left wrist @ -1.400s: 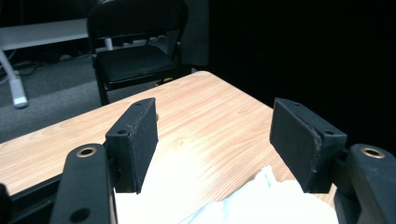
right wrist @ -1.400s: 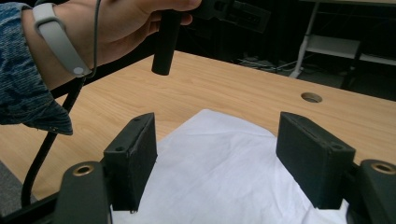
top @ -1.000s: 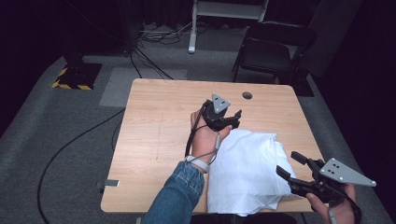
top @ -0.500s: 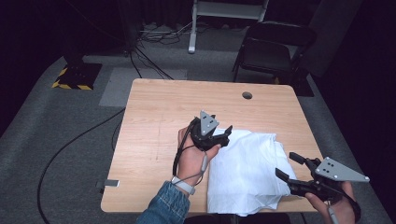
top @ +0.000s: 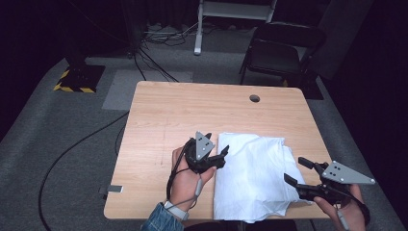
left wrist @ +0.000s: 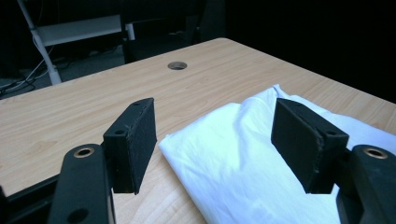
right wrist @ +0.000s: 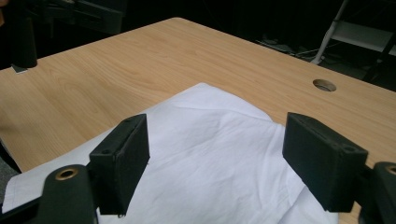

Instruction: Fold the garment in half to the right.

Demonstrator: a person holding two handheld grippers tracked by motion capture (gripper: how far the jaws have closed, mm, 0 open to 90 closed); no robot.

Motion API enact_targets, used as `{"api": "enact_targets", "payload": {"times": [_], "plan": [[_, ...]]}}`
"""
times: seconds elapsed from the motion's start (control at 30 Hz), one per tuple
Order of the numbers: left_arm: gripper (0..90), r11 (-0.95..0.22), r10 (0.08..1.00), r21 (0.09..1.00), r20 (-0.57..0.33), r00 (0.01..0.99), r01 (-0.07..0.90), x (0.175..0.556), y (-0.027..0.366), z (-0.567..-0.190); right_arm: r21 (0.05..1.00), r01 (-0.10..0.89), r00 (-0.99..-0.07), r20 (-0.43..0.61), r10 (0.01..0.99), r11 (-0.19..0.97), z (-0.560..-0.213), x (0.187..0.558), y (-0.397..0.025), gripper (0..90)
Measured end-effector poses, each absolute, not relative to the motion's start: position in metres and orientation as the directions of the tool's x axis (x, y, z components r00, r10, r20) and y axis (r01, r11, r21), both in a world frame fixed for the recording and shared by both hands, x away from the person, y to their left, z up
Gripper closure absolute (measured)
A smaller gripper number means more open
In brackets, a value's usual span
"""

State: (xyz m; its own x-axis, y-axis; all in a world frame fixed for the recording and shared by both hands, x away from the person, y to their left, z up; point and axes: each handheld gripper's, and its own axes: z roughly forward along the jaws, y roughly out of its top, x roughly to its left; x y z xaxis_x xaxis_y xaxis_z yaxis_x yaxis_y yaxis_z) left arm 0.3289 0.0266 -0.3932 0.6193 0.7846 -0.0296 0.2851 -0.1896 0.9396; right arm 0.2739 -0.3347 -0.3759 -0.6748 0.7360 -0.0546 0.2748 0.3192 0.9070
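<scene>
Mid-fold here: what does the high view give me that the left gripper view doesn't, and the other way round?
High view alone: the whole table, both hands, the right hand-held gripper open at the white cloth's right edge, the chair and the floor cables.

Left gripper view alone: a close look along the left hand-held gripper, jaws wide apart, astride the cloth's near folded corner, apparently not yet touching it.

Both: the cloth, the wooden tabletop and its round hole.
</scene>
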Motion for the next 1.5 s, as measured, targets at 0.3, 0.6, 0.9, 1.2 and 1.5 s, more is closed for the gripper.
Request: {"api": "enact_targets", "payload": {"times": [0.3, 0.6, 0.9, 1.2, 1.5], "plan": [[31.2, -0.210, 0.760, 0.941, -0.015, 0.650, 0.266, 0.302, 0.026, -0.402, 0.898, 0.283, -0.693, -0.051, 0.719, 0.336, -0.385, 0.278, -0.340, 21.5], [31.0, -0.242, 0.738, 0.937, 0.009, 0.674, 0.253, 0.283, 0.022, -0.410, 0.892, 0.296, -0.701, -0.039, 0.712, 0.341, -0.390, 0.277, -0.343, 20.7], [30.6, -0.284, 0.723, 0.921, 0.023, 0.691, 0.266, 0.271, 0.020, -0.425, 0.875, 0.332, -0.703, -0.019, 0.711, 0.351, -0.403, 0.277, -0.350, 20.1], [30.5, -0.342, 0.692, 0.899, 0.044, 0.721, 0.274, 0.265, 0.011, -0.446, 0.855, 0.365, -0.714, 0.004, 0.700, 0.368, -0.423, 0.276, -0.350, 19.6], [30.1, -0.411, 0.636, 0.875, 0.073, 0.768, 0.257, 0.264, -0.009, -0.466, 0.820, 0.408, -0.724, 0.023, 0.689, 0.401, -0.448, 0.276, -0.351, 18.2]]}}
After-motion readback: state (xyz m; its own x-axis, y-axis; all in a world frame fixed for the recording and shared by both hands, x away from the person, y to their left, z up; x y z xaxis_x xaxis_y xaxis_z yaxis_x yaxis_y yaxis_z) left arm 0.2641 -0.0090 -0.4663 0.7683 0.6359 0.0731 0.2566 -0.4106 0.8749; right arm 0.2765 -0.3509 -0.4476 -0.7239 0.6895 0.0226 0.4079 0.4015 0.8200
